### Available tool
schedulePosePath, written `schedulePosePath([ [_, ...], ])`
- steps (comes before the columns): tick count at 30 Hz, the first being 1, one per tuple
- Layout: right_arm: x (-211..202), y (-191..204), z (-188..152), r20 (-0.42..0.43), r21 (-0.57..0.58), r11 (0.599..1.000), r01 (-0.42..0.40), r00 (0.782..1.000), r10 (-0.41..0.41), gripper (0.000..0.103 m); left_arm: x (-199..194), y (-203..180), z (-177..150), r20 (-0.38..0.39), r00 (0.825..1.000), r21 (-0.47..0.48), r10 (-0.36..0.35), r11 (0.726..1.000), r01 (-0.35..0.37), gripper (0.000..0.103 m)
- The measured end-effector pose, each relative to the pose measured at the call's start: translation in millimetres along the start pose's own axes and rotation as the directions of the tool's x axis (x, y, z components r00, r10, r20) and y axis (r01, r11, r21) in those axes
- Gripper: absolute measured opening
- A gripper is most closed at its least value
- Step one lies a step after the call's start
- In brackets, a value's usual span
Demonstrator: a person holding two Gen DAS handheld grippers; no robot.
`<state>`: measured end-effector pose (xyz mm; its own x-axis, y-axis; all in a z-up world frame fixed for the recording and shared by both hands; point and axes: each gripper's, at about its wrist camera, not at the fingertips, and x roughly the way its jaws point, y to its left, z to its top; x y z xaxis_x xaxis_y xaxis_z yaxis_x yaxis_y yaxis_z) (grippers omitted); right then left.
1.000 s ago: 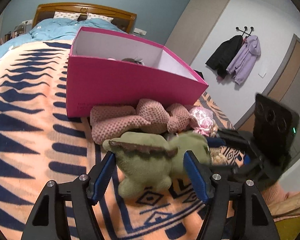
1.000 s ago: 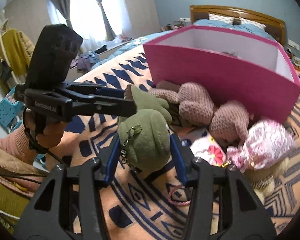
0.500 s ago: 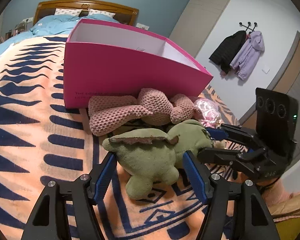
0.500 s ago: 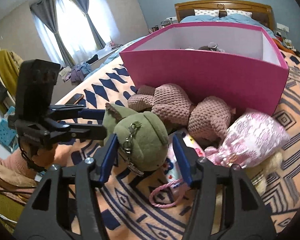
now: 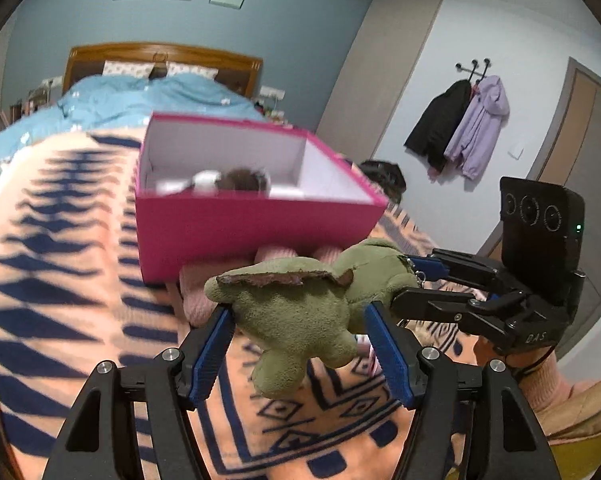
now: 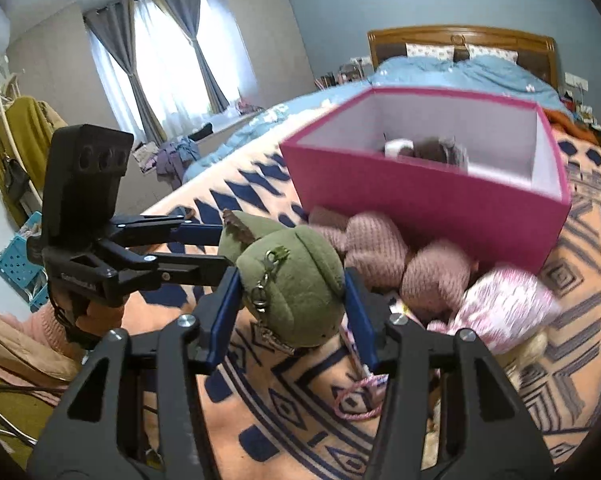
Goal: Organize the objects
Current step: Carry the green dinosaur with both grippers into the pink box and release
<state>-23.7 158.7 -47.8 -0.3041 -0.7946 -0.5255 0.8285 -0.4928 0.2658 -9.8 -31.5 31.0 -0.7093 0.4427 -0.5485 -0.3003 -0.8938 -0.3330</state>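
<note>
Green plush (image 5: 300, 312), soft, with a brown-edged flap and a metal clasp (image 6: 266, 280) on its head: held above the patterned blanket (image 5: 60, 280), just short of the near wall of the pink box (image 5: 256, 228). Box open-topped, white inside, with a dark furry item (image 6: 436, 150) lying in it; its near rim stands about level with the plush's top. Pink knitted toy (image 6: 380, 248) lies against the foot of that wall, directly beyond the plush; a pink floral pouch (image 6: 504, 304) and a pink cord (image 6: 360, 396) lie to its right. Open blanket lies to the left of the box. Left hand-held gripper (image 5: 300, 340): jaws about half apart, blue pads pressed on the plush's body from both sides. Right hand-held gripper (image 6: 292, 304): jaws have just been closing, pads clamped on the plush's head, the clasp hanging near the left pad. The two tools meet the toy roughly at right angles. Blue duvet (image 6: 460, 72) and wooden headboard (image 5: 164, 56) lie beyond the box.
</note>
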Motion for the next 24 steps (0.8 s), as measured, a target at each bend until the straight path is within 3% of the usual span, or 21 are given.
schedulePosePath([
  [9, -7, -4, 43, 0.083, -0.049, 0.999, -0.008, 0.996, 0.012, 0.053, -5, 1, 45, 0.073, 0.996, 0.024, 0.043, 0.999, -0.045, 0.068],
  [24, 14, -44, 106, 0.122, -0.037, 0.999, -0.02, 0.992, 0.024, 0.053, 26, 30, 99, 0.083, 0.991, -0.013, 0.1, 0.995, -0.1, 0.068],
])
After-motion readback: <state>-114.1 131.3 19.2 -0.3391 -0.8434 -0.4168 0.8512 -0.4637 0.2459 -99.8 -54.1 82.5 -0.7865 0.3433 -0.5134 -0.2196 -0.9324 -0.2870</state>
